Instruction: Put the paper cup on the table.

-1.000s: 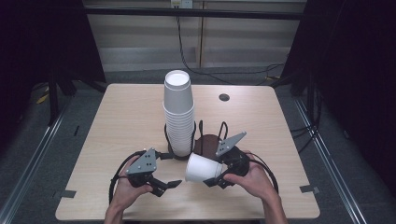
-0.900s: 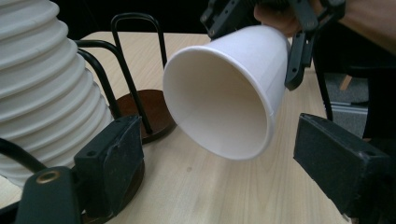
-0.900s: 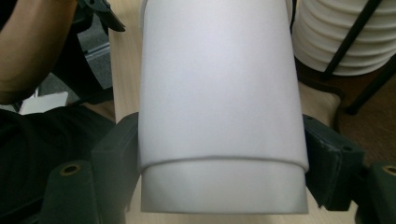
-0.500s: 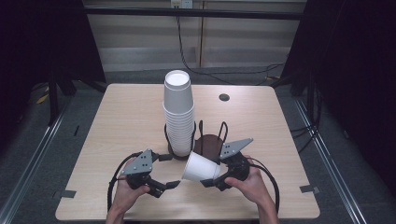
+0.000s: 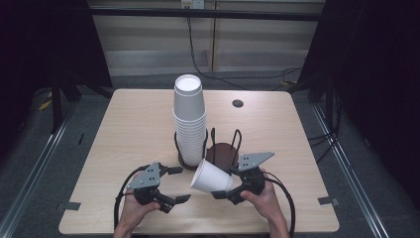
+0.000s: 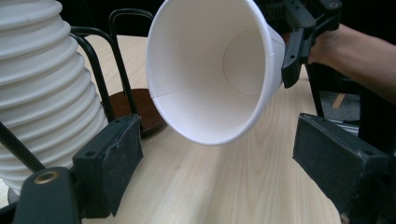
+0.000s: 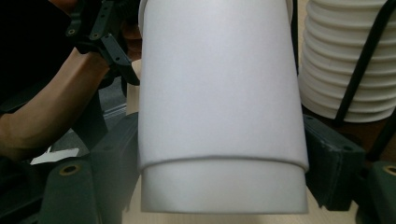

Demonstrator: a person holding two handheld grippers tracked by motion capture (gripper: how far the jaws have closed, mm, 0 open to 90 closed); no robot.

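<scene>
A plain white paper cup [image 5: 210, 177] lies tipped on its side above the table [image 5: 129, 129] near the front edge, its wide mouth facing the left tool [image 5: 174, 184]. It is a smooth, matte, tapered cone with a thin rolled rim and a side seam inside. The right tool [image 5: 224, 189] is clamped on its narrow base end, pads pressing both sides. The left tool's jaws stand apart with nothing between them, just short of the cup's mouth. Behind, at mid-table, a tall ribbed stack of white cups [image 5: 188, 119] stands in a black wire holder [image 5: 210, 148] with a round brown wooden base.
</scene>
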